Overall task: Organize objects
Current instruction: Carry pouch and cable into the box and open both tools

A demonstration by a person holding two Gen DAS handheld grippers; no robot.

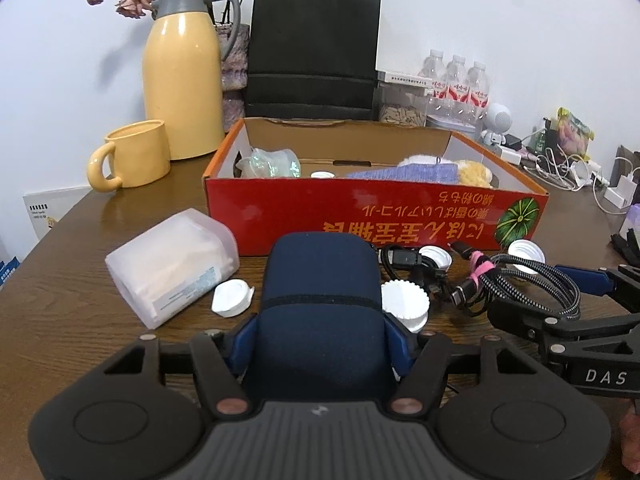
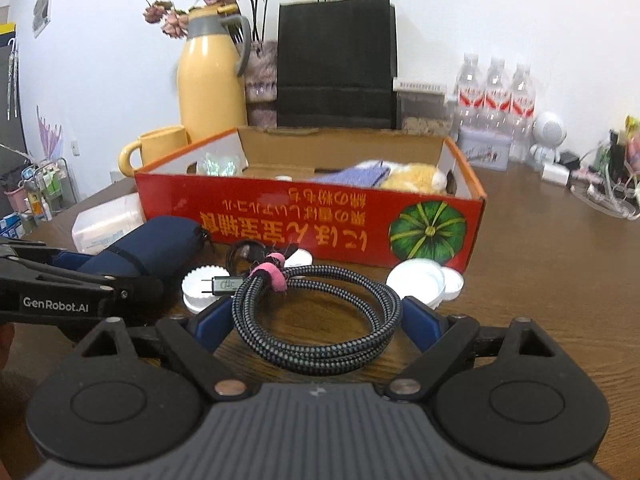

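My left gripper (image 1: 320, 320) is shut on a navy blue pouch (image 1: 320, 280), with its blue pads pressing on both sides. The pouch points toward the open red cardboard box (image 1: 360, 216). In the right wrist view the pouch (image 2: 160, 244) juts from the left gripper (image 2: 104, 268) at the left. My right gripper (image 2: 318, 320) is shut on a coiled black-and-grey braided cable (image 2: 320, 352) tied with a pink strap (image 2: 268, 272). Its pads touch the coil's two sides. The left wrist view shows the same cable (image 1: 532, 276) in the right gripper (image 1: 552, 300).
On the wooden table before the box lie white caps (image 1: 232, 298) (image 1: 404, 304) (image 1: 524, 250), a black cable (image 1: 404, 260) and a translucent plastic container (image 1: 172, 264). A yellow mug (image 1: 136, 156), yellow thermos (image 1: 184, 88), black bag (image 1: 312, 48) and bottles (image 1: 456, 76) stand behind. Chargers (image 1: 568, 172) clutter the right.
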